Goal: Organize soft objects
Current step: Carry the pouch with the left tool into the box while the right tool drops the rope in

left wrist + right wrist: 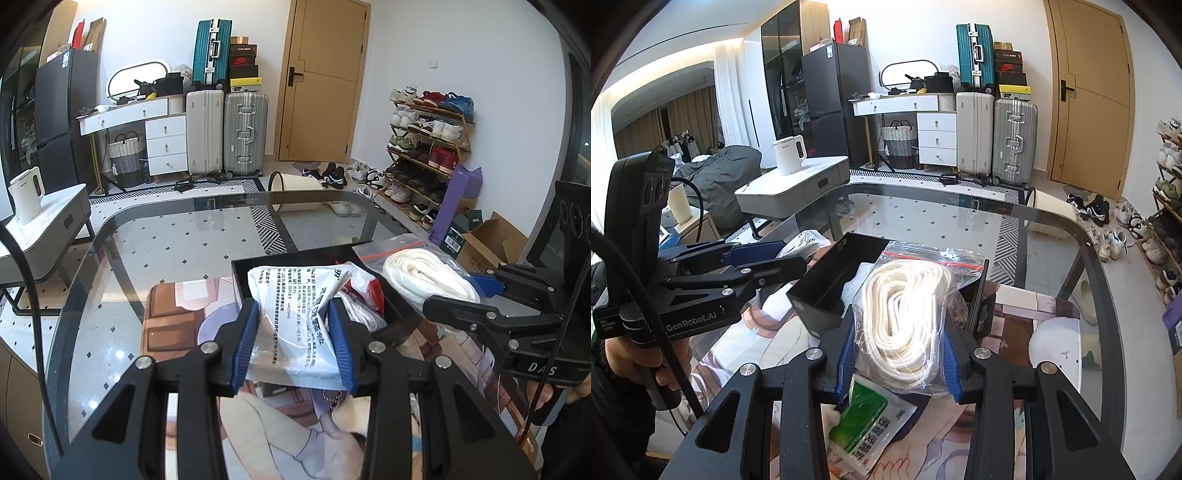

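Observation:
My left gripper (291, 339) is shut on a white printed packet (295, 314) and holds it over the near left edge of a black open box (280, 258). A red and white bag (365, 291) lies in the box. My right gripper (897, 354) is shut on a clear zip bag of white rope (908, 306) and holds it over the box (831, 288). That bag (424, 277) and the right gripper (458, 295) also show in the left wrist view. The left gripper (775, 258) shows at the left of the right wrist view. A green and white packet (864, 417) lies below the right gripper.
The box stands on a printed mat (166, 321) on a glass table (184, 229). A white cap (1056, 343) lies on the mat to the right. A side table with a white kettle (790, 155) stands beyond the far left edge. A shoe rack (428, 140) is far right.

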A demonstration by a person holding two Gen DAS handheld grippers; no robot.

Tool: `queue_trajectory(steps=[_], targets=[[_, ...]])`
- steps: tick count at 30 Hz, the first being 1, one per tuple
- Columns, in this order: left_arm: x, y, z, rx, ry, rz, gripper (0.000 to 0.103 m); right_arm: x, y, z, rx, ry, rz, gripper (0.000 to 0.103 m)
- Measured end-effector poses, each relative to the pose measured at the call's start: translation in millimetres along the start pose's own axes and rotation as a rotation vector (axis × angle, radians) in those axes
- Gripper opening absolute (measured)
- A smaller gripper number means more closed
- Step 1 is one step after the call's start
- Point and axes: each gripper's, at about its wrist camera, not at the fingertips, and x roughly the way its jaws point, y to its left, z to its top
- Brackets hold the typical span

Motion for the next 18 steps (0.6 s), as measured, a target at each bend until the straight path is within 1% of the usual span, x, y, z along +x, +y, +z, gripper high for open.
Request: queue_trajectory(steps=[11, 18], targets=[[33, -1, 11, -0.002, 0.018, 0.013, 0.037, 37, -7, 16, -0.04, 0.053, -0.012, 0.039], [51, -9, 10, 0.035, 0.04, 0.037, 0.037, 57, -8, 18, -0.077, 0.083, -0.039, 0.039]])
